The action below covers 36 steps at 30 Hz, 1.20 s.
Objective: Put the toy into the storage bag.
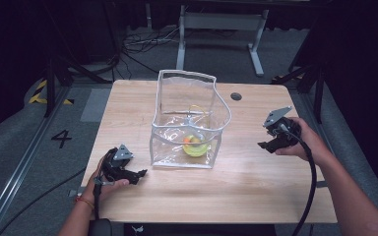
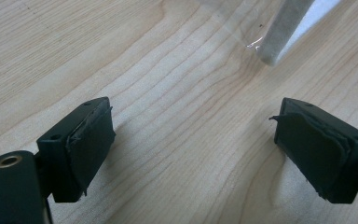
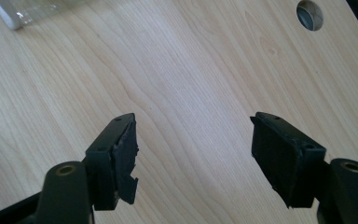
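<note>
- Left gripper point(image 1: 140, 173) low on the table point(image 1: 256, 187), jaws wide apart, holding nothing.
- Right gripper point(image 1: 265, 145) likewise parted, empty.
- Clear bag point(image 1: 189, 120) upright mid-table, between both; yellow contents point(image 1: 195, 145) blurred, unidentifiable.

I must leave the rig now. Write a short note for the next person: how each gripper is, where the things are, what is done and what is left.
Left gripper: open, holding nothing, low over the table near the front left corner of the clear bag.
Right gripper: open, holding nothing, to the right of the bag and apart from it.
Things: the clear bag stands upright mid-table with its top open. A yellow-green item with an orange part lies inside on the bottom; I cannot tell what it is.
Done: the item is already in the bag.
Left: probably closing or moving the bag; neither gripper touches it yet.
</note>
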Available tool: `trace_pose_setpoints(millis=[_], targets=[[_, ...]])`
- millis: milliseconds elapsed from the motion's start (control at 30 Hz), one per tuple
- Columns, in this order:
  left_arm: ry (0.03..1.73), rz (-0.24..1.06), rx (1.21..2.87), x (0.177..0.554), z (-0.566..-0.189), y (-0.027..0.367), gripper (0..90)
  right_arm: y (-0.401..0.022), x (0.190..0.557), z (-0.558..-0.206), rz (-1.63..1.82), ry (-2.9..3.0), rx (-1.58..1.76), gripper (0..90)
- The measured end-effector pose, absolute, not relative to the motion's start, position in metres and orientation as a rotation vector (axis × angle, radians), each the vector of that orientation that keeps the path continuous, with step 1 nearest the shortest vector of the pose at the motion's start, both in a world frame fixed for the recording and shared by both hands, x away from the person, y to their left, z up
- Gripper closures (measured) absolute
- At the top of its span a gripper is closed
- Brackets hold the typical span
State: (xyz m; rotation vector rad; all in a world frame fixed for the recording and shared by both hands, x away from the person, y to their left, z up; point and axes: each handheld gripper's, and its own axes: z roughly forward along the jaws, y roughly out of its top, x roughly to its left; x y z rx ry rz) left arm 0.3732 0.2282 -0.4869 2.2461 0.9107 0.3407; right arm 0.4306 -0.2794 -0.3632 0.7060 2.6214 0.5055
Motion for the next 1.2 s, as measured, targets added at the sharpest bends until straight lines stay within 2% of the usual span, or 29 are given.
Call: trace_pose_setpoints(millis=[533, 867, 967, 1200], targets=[[0.911, 0.340, 2.246, 0.373, -0.487, 0.228, 12.2, -0.304, 0.416, -0.393, 0.559, 2.567, 0.768, 29.4], [0.924, 0.339, 2.242, 0.372, -0.487, 0.228, 12.2, -0.356, 0.385, -0.458, 0.798, 2.436, 0.964, 18.8], [0.934, 0.344, 2.238, 0.371, -0.487, 0.228, 12.3, -0.370, 0.376, -0.478, 0.824, 2.379, 1.028, 19.2], [0.930, 0.349, 2.241, 0.373, -0.487, 0.228, 11.5, -0.388, 0.368, -0.492, 0.986, 2.262, 1.213, 15.2]])
